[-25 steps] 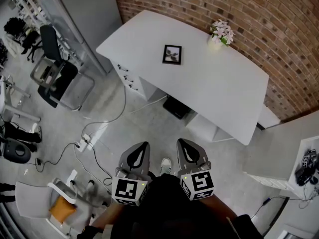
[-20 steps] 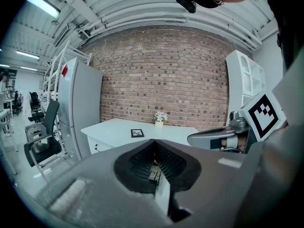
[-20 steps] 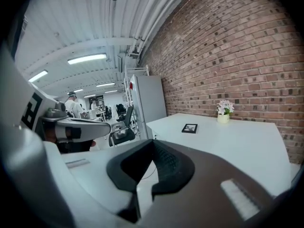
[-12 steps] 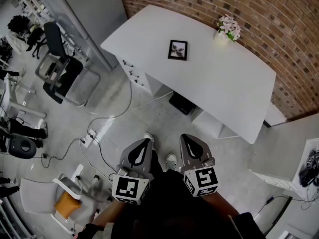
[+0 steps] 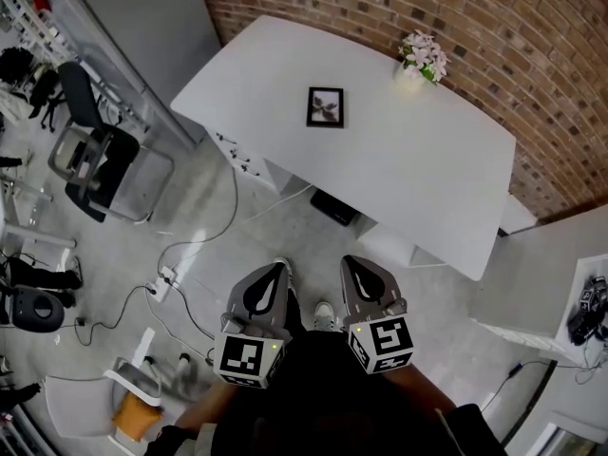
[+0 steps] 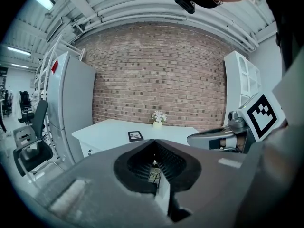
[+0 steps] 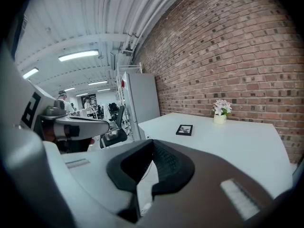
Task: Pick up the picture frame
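Observation:
A small black picture frame [image 5: 326, 106] lies flat on the white table [image 5: 418, 169] by the brick wall; it also shows as the frame [image 6: 135, 136] in the left gripper view and the frame [image 7: 184, 129] in the right gripper view. My left gripper [image 5: 275, 272] and right gripper [image 5: 351, 266] are held side by side close to my body, well short of the table, over the floor. Both are shut with nothing between the jaws. In its own view the left gripper [image 6: 154, 146] points at the table, as does the right gripper [image 7: 151, 146].
A pot of pale flowers [image 5: 422, 60] stands at the table's far edge. A drawer unit [image 5: 249, 155] and a dark box [image 5: 332, 207] sit under the table. Cables [image 5: 190, 245] trail over the floor. Office chairs [image 5: 100, 155] stand left, a grey cabinet [image 5: 142, 27] behind them.
The view has swayed slightly: the table and frame shifted right and up, then back left. Both grippers keep their place near my body and stay shut.

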The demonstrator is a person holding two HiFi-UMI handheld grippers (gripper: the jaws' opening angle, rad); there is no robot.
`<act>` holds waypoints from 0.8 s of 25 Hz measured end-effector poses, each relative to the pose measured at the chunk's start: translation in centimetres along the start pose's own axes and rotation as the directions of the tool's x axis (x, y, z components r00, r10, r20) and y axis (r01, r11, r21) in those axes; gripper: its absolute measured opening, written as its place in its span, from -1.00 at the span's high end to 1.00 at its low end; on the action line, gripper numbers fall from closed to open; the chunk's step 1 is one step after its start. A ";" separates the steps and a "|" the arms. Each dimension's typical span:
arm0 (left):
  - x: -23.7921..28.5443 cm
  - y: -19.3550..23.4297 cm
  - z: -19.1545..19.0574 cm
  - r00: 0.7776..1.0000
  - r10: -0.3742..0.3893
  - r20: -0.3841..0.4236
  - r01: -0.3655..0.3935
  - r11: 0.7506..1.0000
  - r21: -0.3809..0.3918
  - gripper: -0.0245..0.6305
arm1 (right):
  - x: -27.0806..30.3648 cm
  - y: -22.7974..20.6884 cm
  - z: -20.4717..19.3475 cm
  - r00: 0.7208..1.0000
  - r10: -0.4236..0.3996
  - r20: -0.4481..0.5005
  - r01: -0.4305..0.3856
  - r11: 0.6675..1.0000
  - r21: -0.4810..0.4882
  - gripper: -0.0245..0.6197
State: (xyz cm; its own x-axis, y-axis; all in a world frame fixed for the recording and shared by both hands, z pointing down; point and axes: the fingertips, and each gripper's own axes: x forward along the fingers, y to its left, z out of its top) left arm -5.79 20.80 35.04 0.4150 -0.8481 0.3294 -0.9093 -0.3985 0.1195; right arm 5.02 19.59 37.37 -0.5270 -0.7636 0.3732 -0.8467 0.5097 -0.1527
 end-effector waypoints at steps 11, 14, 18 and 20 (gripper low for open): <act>6.8 5.0 1.9 0.995 -0.096 0.006 0.096 0.995 -0.008 0.92 | 6.4 -2.6 2.2 0.993 -0.108 -0.045 0.109 0.994 0.006 0.92; 8.3 6.3 2.5 0.992 -0.126 0.005 0.126 0.992 -0.013 0.92 | 8.0 -3.2 3.2 0.989 -0.142 -0.044 0.142 0.990 0.005 0.92; 9.7 8.3 3.5 0.988 -0.154 0.016 0.154 0.988 -0.004 0.92 | 9.9 -3.0 4.1 0.984 -0.173 -0.048 0.173 0.985 0.009 0.92; 10.1 9.4 3.9 0.986 -0.165 0.020 0.165 0.986 0.000 0.92 | 10.8 -2.8 4.6 0.981 -0.188 -0.048 0.189 0.982 0.008 0.92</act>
State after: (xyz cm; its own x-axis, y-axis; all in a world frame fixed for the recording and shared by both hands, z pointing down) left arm -10.01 7.11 35.82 0.5599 -0.7777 0.2860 -0.8284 -0.5329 0.1725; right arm 1.40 8.11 37.59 -0.3539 -0.8262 0.4383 -0.9316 0.3528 -0.0872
